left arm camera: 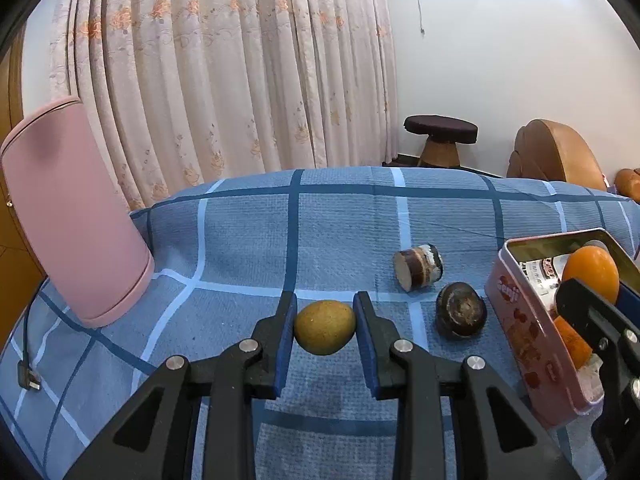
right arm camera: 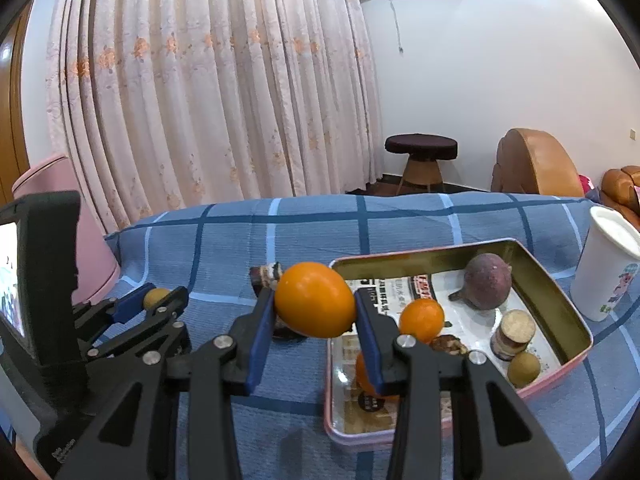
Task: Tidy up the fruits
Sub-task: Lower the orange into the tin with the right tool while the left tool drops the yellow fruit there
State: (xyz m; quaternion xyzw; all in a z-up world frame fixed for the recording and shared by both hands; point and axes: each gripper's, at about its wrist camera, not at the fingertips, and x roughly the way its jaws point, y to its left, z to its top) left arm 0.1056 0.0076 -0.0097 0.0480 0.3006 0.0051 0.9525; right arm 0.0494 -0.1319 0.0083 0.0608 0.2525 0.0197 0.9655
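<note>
Fruit, left wrist view: a small tan longan-like fruit (left arm camera: pixel 325 327) lies on the blue checked cloth (left arm camera: pixel 240 240) between the fingers of the left gripper (left arm camera: pixel 325 320).
Left gripper: pads stand either side of the fruit; contact cannot be judged here.
Nearby: a cut sugarcane piece (left arm camera: pixel 418 271) and a dark water chestnut (left arm camera: pixel 461 315), apart on the cloth; pink cylinder (left arm camera: pixel 76 216) at left.
Tin: pink tin tray (left arm camera: pixel 516 320) at right.
Fruit, right wrist view: an orange (right arm camera: pixel 315 300) is clamped in the right gripper (right arm camera: pixel 316 308), raised at the tray's left edge.
Tray contents: purple round fruit (right arm camera: pixel 488 287), smaller orange (right arm camera: pixel 422 320), cane piece (right arm camera: pixel 513 334), tan fruit (right arm camera: pixel 524 368).
Right: white cup (right arm camera: pixel 606 264) beside the tray.
</note>
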